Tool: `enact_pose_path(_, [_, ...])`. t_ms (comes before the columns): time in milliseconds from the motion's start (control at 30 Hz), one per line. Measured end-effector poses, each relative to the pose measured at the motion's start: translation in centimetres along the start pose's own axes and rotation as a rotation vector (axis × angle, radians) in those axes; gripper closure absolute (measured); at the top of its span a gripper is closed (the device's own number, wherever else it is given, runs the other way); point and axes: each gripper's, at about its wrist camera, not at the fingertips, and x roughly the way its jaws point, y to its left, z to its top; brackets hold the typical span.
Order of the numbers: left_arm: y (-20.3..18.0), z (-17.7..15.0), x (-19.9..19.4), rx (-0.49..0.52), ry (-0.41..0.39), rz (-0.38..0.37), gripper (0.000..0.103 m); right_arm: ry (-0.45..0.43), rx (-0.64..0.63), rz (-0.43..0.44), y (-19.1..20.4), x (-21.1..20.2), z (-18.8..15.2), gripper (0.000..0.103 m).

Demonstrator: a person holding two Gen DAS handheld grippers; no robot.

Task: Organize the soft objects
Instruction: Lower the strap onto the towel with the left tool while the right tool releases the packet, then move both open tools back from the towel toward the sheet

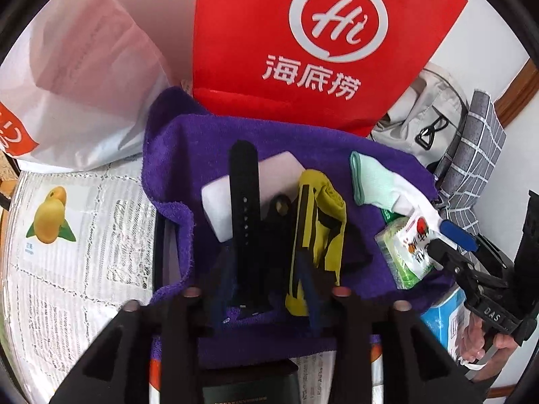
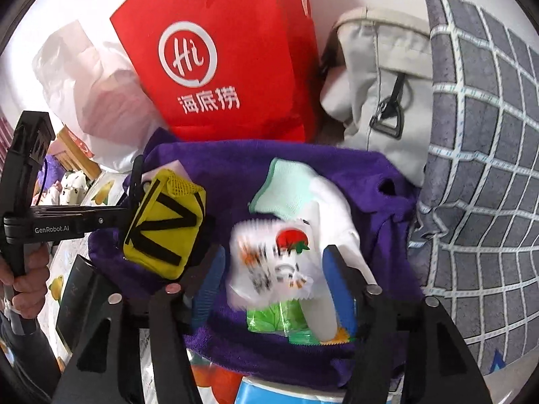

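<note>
At the far left you see a white crinkled plastic bag [image 1: 84, 77] that leans on the wall, and below it the lace-patterned tablecloth [image 1: 67, 269] with a mango picture card [image 1: 50, 215] lying on it.

Next comes the purple terry towel [image 1: 188, 155], spread on the table as the place for the soft things. Your left gripper [image 1: 266, 289] is low over its middle. A black perforated watch strap [image 1: 244, 222] lies between its blue fingers [image 1: 220, 289], and under the strap rests a white rectangular foam block [image 1: 219, 202]. The yellow fabric pouch with black stripes [image 1: 316, 222] is just beside the right finger. The jaws stand rather wide; whether they press the strap or the pouch, you cannot tell.

Behind the towel stands a red paper bag with a white "Hi" logo [image 1: 303, 50].

Further right a mint-and-white knitted glove [image 1: 374, 185] lies on the towel. Your right gripper [image 2: 273, 286] is over it, and its jaws are closed on a small white tissue packet with a red tomato print [image 2: 273, 262], blurred in the right wrist view. Under the packet a green plastic wrapper [image 2: 269, 320] shows.

At the far right a beige canvas bag [image 2: 380, 77] leans against a grey checked cushion [image 2: 481, 168].
</note>
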Motion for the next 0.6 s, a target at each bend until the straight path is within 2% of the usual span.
enact_pose_path(33, [0.0, 0.1, -0.2, 0.003, -0.007, 0.0, 0.055, -0.006, -0.002, -0.009, 0.0, -0.2, 0.0, 0.031])
enact_pose_path(100, [0.0, 0.1, -0.6, 0.006, -0.018, -0.001, 0.054, -0.024, -0.003, -0.022, 0.1, -0.5, 0.1, 0.029])
enact_pose_path(267, [0.1, 0.2, -1.2, -0.001, -0.026, 0.004, 0.053, -0.085, 0.03, -0.035, 0.2, -1.8, 0.3, 0.029])
enact_pose_path(400, [0.2, 0.3, -1.1, -0.01, -0.028, 0.024, 0.053, -0.135, 0.026, -0.011, 0.9, -2.9, 0.4, 0.029])
enact_pose_path(533, [0.0, 0.1, -1.4, 0.0, -0.048, 0.048, 0.053, -0.192, -0.007, -0.064, 2.2, -4.5, 0.3, 0.029])
enact_pose_path(600, [-0.2, 0.1, -1.6, 0.005, -0.057, 0.048, 0.053, -0.171, -0.017, -0.065, 3.0, -5.0, 0.0, 0.029])
